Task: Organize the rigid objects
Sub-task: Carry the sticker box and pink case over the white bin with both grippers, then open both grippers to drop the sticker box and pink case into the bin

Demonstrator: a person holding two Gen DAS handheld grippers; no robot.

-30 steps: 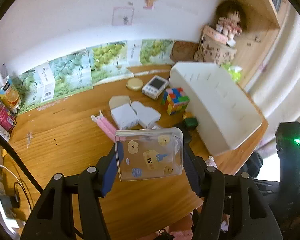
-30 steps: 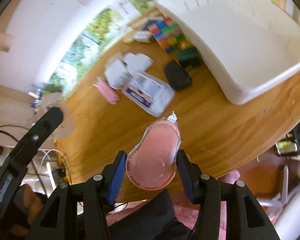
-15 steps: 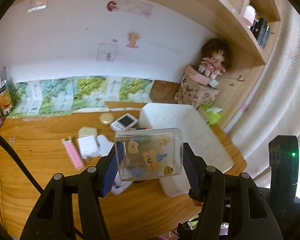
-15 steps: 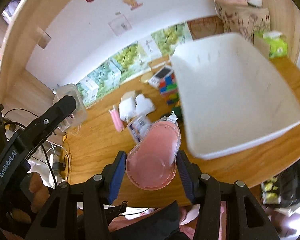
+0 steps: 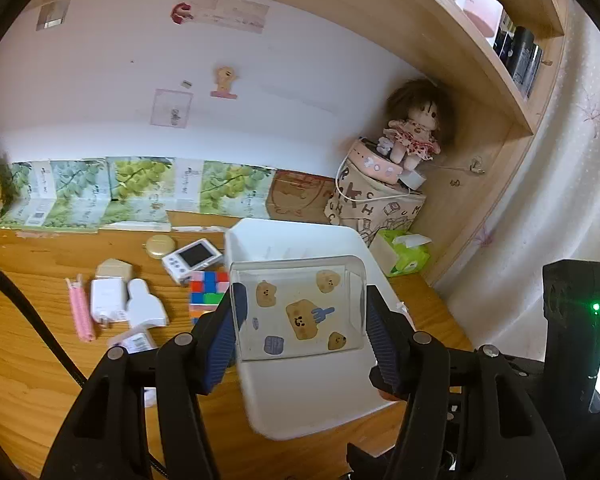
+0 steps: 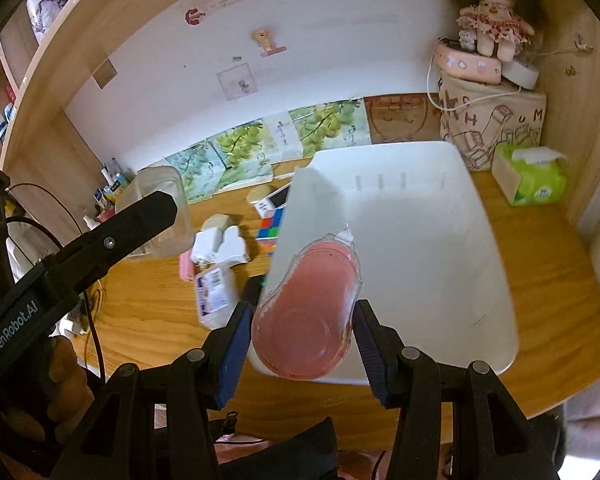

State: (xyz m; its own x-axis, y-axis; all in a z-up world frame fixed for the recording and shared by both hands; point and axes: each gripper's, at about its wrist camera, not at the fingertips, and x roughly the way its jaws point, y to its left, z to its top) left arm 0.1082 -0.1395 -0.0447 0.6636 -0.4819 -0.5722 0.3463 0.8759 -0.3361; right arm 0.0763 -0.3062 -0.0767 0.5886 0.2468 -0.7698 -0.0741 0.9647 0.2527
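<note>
The left gripper (image 5: 302, 316) is clamping a clear sticker-covered box (image 5: 300, 312) above the white bin (image 5: 300, 408) by the desk's right edge; the right gripper (image 6: 306, 320) is gripping a pink correction-tape dispenser (image 6: 308, 312). Releasing before the load is over the bin risks clipping the near rim.

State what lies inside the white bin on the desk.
The white bin shows only bare white floor and walls. Its near corner is covered by the pink tape dispenser in the right claw.

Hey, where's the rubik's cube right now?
In the left wrist view the rubik's cube sits on the desk against the white bin's left wall, just below the small white camera.
</note>
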